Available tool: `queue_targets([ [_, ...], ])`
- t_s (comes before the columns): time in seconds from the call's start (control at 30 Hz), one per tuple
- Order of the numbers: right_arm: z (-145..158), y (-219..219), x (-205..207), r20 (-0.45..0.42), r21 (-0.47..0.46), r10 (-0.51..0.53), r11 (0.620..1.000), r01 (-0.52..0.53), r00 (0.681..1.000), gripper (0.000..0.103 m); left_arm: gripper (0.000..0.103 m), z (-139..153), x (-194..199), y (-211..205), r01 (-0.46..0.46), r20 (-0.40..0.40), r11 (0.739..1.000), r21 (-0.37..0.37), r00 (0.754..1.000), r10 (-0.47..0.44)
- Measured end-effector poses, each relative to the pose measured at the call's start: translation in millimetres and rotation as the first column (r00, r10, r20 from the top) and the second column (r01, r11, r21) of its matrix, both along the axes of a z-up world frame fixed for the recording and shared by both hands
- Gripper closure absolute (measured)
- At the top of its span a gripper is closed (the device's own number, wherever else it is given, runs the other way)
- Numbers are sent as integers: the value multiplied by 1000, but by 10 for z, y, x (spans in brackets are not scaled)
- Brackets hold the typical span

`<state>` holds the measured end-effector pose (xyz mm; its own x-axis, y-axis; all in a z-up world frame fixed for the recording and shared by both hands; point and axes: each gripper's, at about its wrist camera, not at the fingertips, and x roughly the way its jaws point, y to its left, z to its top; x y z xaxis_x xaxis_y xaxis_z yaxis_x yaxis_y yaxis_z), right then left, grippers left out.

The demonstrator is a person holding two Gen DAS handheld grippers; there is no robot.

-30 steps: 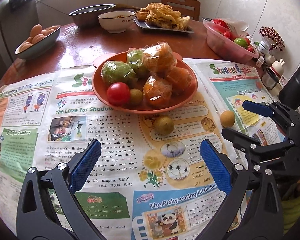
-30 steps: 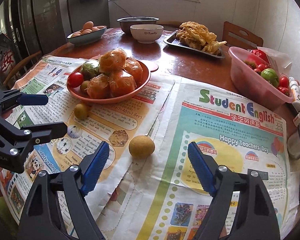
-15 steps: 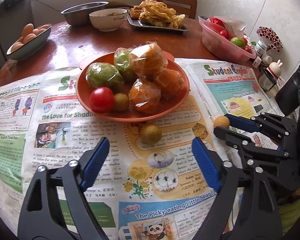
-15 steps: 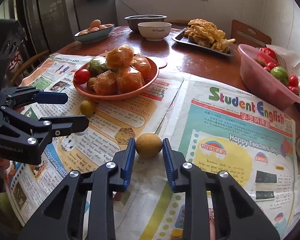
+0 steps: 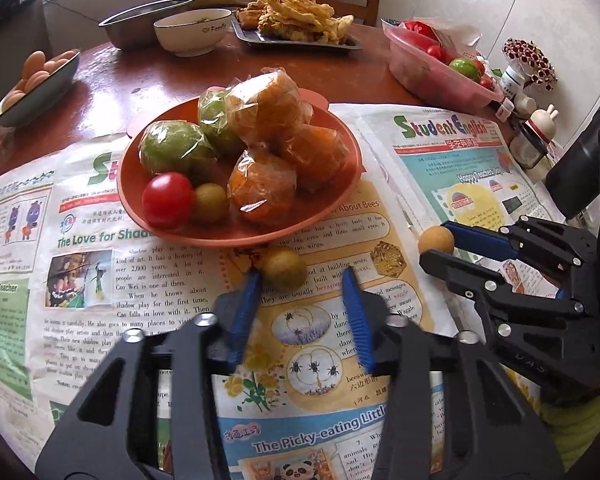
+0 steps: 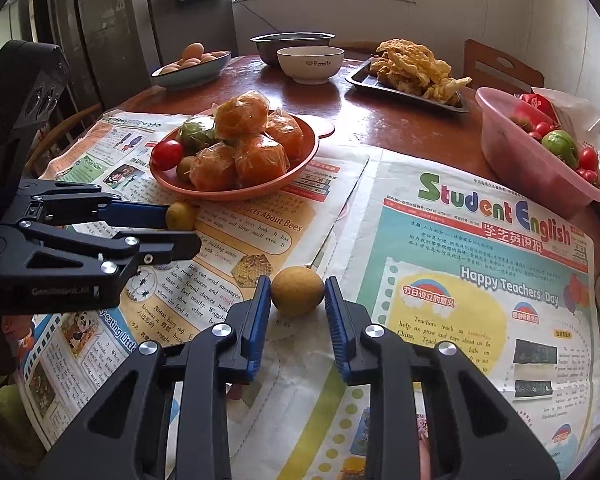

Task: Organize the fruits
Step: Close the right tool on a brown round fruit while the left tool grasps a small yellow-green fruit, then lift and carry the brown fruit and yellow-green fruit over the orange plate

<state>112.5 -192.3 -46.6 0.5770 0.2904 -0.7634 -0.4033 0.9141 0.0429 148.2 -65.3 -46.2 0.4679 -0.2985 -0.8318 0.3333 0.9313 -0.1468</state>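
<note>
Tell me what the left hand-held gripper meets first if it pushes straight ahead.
The left hand-held gripper would meet the small greenish-yellow fruit on the newspaper at its fingertips. Just behind it sits the orange plate; how far apart they are is unclear.

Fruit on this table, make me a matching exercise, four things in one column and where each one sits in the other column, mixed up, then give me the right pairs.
Things:
1. red tomato
2. yellow-brown fruit
3. green-yellow fruit
4. eggs

Places:
A. between the blue fingers of the right tool, on the newspaper
B. in a bowl at the far edge of the table
C. on the orange plate, beside the wrapped oranges
D. at the fingertips of the left tool, just in front of the plate

Pairs: 1-C, 2-A, 3-D, 4-B
</note>
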Motion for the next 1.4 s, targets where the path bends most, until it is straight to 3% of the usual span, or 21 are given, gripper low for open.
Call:
queue_targets([
  [0.13,5,6,-11,-1,4,7,1000,-7,1000,76,87,-6,15,-6,-1,7,1000,20,1000,1],
  [0.4,98,16,-33,13,36,10,999,-11,1000,76,87,42,-34,82,17,-25,1000,-18,1000,-17],
  [0.8,293,170,-51,48,40,35,999,-37,998,76,87,340,-116,368,-15,21,999,-36,1000,16],
  [1.4,596,357,132,94,53,45,997,-50,995,76,87,694,132,542,-27,77,998,-57,997,31],
])
